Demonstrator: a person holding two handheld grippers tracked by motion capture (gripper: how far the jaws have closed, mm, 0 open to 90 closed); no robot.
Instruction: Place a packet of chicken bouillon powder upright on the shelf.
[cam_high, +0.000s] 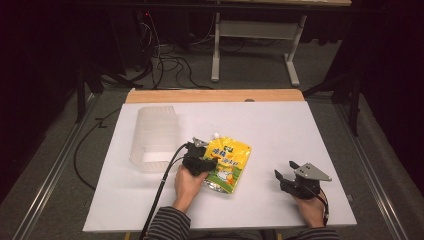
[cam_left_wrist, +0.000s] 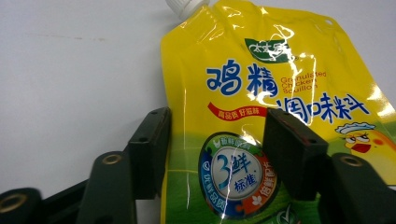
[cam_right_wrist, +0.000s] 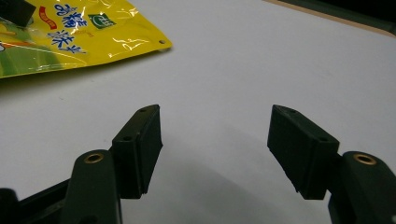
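A yellow and green seasoning pouch (cam_high: 227, 162) with a white screw spout (cam_high: 216, 135) lies flat on the white table, spout pointing away from me. My left gripper (cam_high: 202, 159) sits low at the pouch's near left side. In the left gripper view its jaws stand open (cam_left_wrist: 217, 121), one pad (cam_left_wrist: 149, 149) on the bare table beside the pouch's (cam_left_wrist: 261, 70) left edge, the other over its printed front. My right gripper (cam_high: 284, 172) rests to the right, open (cam_right_wrist: 217, 121) over bare table, with the pouch's corner (cam_right_wrist: 70, 32) farther off.
A clear ribbed plastic container (cam_high: 152, 140) stands left of the pouch, its open side toward me. The white sheet (cam_high: 280, 125) covers the table up to a wooden strip (cam_high: 215, 95) at the far edge. Cables and desk legs sit on the floor beyond.
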